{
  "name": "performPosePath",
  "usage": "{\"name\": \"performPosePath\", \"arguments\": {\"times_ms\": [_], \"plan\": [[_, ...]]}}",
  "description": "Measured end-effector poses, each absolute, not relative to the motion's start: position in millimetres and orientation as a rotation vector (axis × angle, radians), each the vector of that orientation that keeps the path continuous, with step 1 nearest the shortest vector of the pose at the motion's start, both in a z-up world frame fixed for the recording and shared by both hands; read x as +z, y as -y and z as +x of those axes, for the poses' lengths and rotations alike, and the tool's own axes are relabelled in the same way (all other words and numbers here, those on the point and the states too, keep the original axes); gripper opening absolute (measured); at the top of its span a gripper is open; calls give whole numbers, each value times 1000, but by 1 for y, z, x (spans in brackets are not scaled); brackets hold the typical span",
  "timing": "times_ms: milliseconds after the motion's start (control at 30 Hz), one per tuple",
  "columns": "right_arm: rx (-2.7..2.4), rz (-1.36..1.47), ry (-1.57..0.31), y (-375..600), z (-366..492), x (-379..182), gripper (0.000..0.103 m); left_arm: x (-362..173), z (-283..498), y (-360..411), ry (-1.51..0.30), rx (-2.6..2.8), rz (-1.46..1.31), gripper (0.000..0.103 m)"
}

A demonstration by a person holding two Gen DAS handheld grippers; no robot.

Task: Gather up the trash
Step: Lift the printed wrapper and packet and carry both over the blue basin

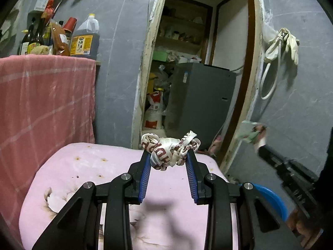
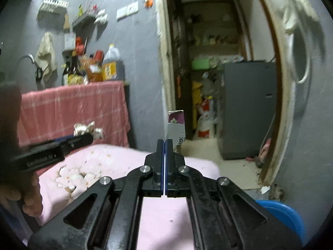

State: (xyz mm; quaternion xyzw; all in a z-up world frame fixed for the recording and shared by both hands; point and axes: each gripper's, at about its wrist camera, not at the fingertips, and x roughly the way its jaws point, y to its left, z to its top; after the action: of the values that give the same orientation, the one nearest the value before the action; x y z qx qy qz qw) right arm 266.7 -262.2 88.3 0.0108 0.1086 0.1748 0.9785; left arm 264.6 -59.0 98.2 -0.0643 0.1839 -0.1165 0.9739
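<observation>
My left gripper (image 1: 169, 156) is shut on a crumpled white wrapper with red letters (image 1: 166, 152) and holds it above the pink padded surface (image 1: 83, 177). In the right wrist view the same wrapper (image 2: 87, 130) shows blurred at the left gripper's tip. My right gripper (image 2: 164, 142) is shut on a flat white and purple paper packet (image 2: 176, 125), which stands up from its tips. In the left wrist view that packet (image 1: 250, 132) shows blurred at the right, held in the air beside the doorway.
A blue bin (image 1: 268, 200) sits low at the right; it also shows in the right wrist view (image 2: 285, 214). A pink cloth (image 1: 45, 108) covers a counter with bottles (image 1: 83, 39). An open doorway (image 1: 197, 62) leads to a cluttered storeroom with a grey cabinet (image 1: 199, 100).
</observation>
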Motion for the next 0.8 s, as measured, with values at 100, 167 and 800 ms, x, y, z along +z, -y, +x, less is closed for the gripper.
{"name": "performPosePath", "arguments": {"times_ms": [100,167,800], "plan": [[300,29,-141,278,245,98,0,104,253,71,-344,-258,-138,29],[263,34,-105,289,233,103,0,108,249,80,-324,-277,-136,29],[-14,136,-114,396,179,86,0,93,242,219,-417,-545,-95,29]]}}
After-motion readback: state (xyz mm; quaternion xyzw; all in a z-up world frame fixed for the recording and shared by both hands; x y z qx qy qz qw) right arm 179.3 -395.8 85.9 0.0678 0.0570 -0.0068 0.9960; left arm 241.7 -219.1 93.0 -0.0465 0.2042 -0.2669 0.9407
